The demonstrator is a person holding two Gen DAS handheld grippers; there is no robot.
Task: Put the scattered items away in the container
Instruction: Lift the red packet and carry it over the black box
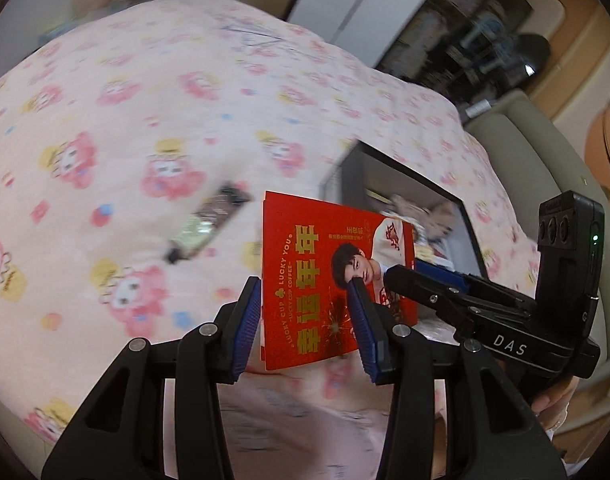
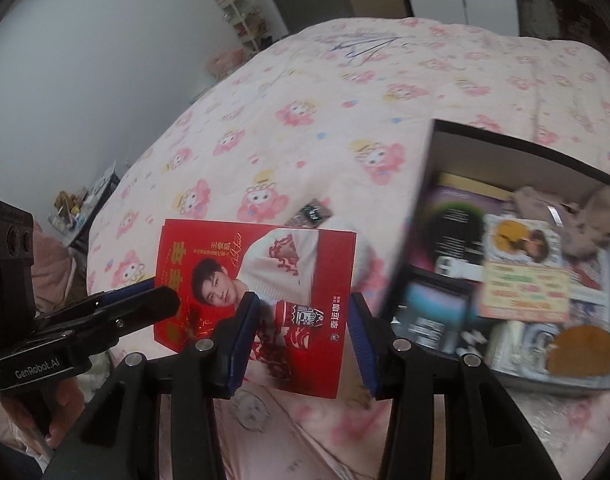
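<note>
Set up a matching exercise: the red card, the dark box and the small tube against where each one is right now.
Things:
1. red card
2. dark box
3. small tube

Places:
A. lying loose on the bedspread
B. open on the bedspread, already holding items
C. held up off the bedspread by the left claw and the right claw

Pairs: 1-C, 2-B, 3-A
</note>
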